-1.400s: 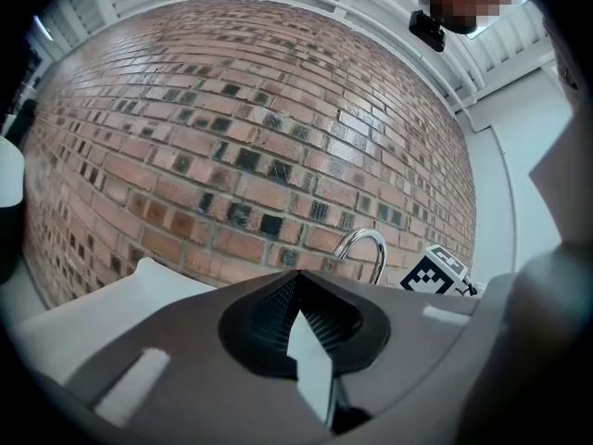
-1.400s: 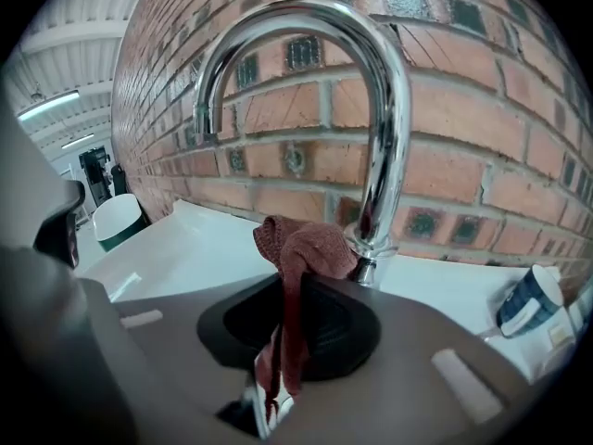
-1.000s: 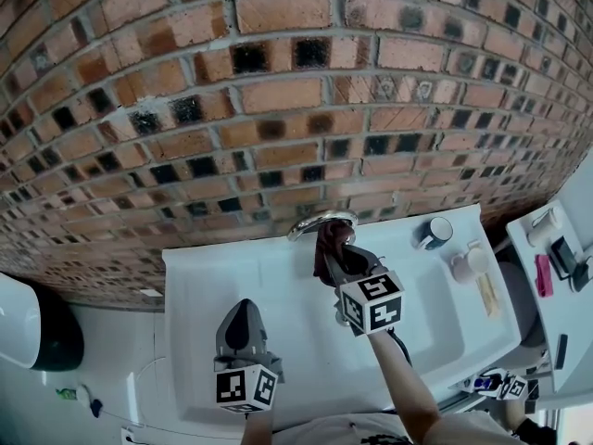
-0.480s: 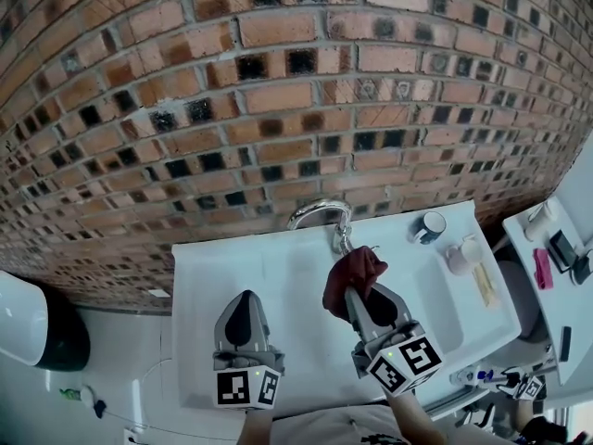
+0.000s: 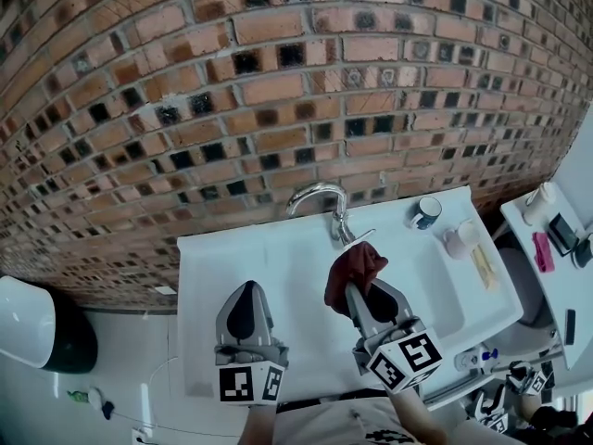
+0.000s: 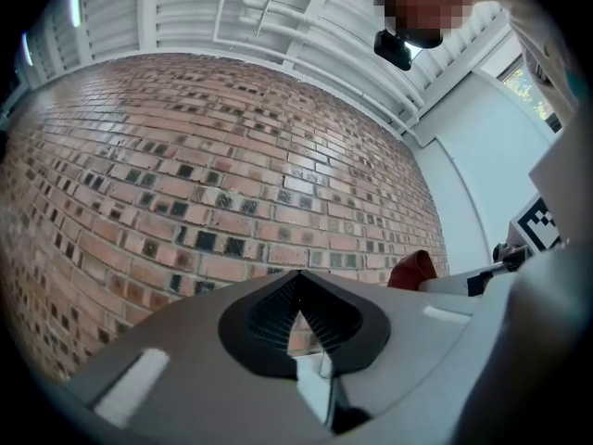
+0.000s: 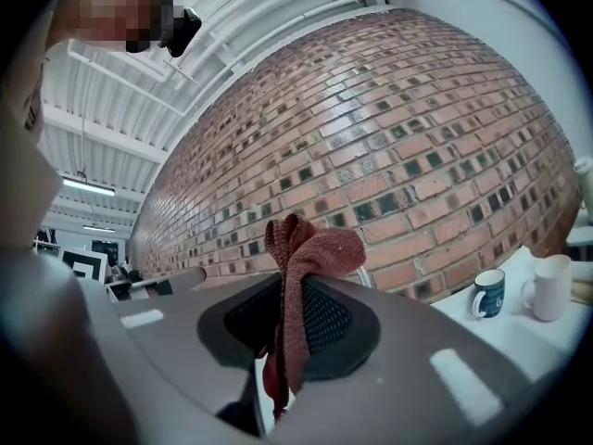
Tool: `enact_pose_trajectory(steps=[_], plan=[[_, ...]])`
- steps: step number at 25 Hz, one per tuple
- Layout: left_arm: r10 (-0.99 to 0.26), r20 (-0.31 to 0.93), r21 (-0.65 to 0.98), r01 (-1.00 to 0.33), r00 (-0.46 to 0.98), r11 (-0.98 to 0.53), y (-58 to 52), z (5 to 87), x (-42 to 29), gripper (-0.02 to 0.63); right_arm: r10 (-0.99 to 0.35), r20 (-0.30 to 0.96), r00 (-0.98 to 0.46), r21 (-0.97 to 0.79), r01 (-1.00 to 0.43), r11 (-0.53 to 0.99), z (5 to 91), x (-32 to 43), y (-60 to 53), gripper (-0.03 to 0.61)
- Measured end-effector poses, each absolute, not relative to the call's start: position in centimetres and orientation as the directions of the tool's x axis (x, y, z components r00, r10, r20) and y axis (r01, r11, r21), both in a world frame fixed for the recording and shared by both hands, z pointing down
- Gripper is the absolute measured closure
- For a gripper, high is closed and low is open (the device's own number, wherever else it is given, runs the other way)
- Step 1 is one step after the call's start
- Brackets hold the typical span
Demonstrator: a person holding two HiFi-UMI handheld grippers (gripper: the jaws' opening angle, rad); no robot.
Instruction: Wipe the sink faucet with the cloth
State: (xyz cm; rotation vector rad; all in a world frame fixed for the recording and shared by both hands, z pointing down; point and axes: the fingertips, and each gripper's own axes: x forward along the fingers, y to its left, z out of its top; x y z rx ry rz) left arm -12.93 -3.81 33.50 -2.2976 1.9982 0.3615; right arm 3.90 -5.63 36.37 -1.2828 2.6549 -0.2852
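A chrome faucet (image 5: 320, 202) arches over the white sink (image 5: 278, 276) against the brick wall. My right gripper (image 5: 354, 290) is shut on a dark red cloth (image 5: 352, 272), held over the basin just in front of and below the faucet's lever, apart from the spout. In the right gripper view the cloth (image 7: 296, 276) bunches up out of the closed jaws of my right gripper (image 7: 287, 318). My left gripper (image 5: 246, 315) hangs over the sink's left half, jaws shut on nothing; in its own view, the left gripper (image 6: 298, 318) faces the bricks, with the cloth (image 6: 412, 270) at the right.
On the sink's right ledge stand a dark mug (image 5: 426, 213) and a white cup (image 5: 460, 239), also in the right gripper view as mug (image 7: 488, 293) and cup (image 7: 548, 287). A white counter (image 5: 556, 248) with small items lies right. A black-and-white bin (image 5: 42, 323) sits at left.
My right gripper has drawn the cloth back from the faucet spout, down and toward me over the basin. The left gripper has barely moved.
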Motion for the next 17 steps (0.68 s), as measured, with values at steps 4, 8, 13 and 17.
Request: enact_pose_trajectory(steps=[4,8,13,17], plan=[[-0.964,-0.231,0.09,-0.984,0.131,-0.156,-2.9,33.4,-12.5,0.618,-0.787,-0.082,-0.611,-0.242,-0.754,0.611,36.1,4.1,-4.3,0.535],[-0.962,-0.233,0.082,-0.983,0.143,-0.165,-2.0,33.4,-12.0,0.618,-0.784,-0.093,-0.613,-0.238,-0.751,0.616,35.9,4.2,-3.2,0.535],[-0.96,-0.243,0.074,-0.984,0.141,-0.163,-1.2,33.0,-12.2,0.618,-0.78,-0.1,-0.617,-0.232,-0.748,0.622,35.6,4.0,-2.4,0.535],[-0.958,-0.253,0.07,-0.985,0.137,-0.16,-1.1,32.6,-12.5,0.618,-0.775,-0.112,-0.622,-0.221,-0.745,0.63,35.1,3.6,-2.4,0.535]])
